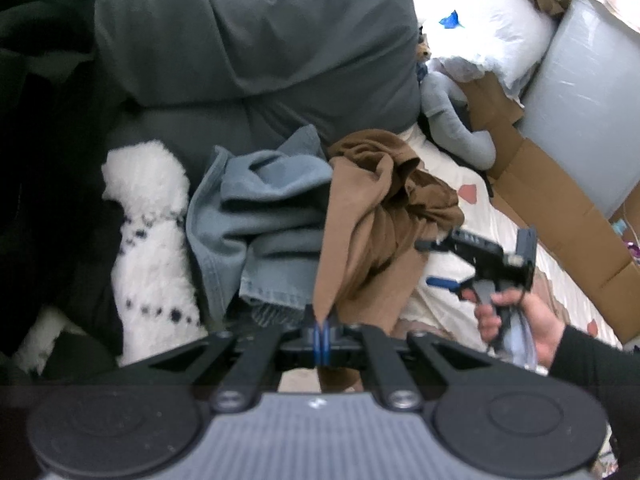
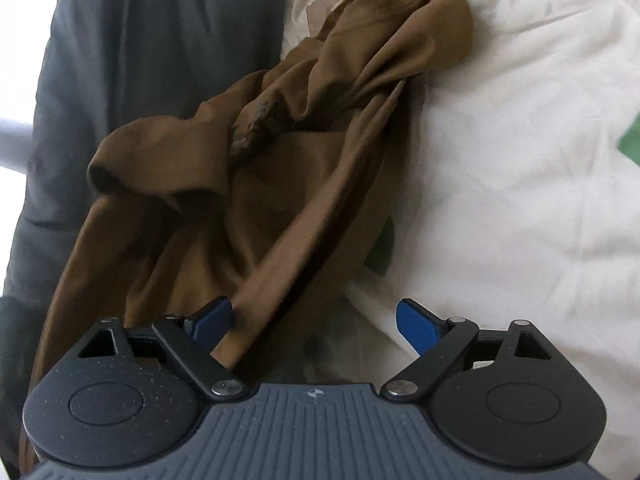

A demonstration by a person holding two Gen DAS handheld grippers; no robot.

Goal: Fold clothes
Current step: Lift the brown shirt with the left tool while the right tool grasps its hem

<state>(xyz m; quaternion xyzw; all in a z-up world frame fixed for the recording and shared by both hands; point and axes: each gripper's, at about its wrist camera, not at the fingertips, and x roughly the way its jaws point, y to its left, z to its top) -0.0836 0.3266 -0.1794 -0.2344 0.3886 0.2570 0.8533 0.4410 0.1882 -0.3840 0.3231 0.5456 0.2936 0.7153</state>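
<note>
The brown garment (image 1: 372, 216) is the thing I am working on; it lies crumpled on the white bed sheet (image 1: 440, 168), at about 1 o'clock from my left gripper (image 1: 323, 334), with one corner drawn up taut into that gripper. In the right wrist view the same brown garment (image 2: 256, 152) fills the middle, bunched into twisted folds across the white bed sheet (image 2: 500, 140), and a strip of it runs down to 6 o'clock between the fingers of my right gripper (image 2: 314, 320).

Largest in the left view is the dark grey cushion (image 1: 256, 40) at 12 o'clock. At 2 o'clock flattened cardboard (image 1: 552, 200) lies along the bed's edge. Beside the brown cloth, at 11 o'clock, sits a heap of blue denim (image 1: 256, 216), and touching that at 10 o'clock a white fluffy garment (image 1: 152, 232) with dark dots.

My left gripper is clenched on the brown garment's corner, its blue pads pressed together on the fabric. My right gripper stands released, fingers spread wide; the cloth brushes its left blue pad (image 2: 212, 316) only. In the left view I see a hand (image 1: 520, 320) at 3 o'clock holding the right gripper (image 1: 430, 264) just beside the brown cloth.
</note>
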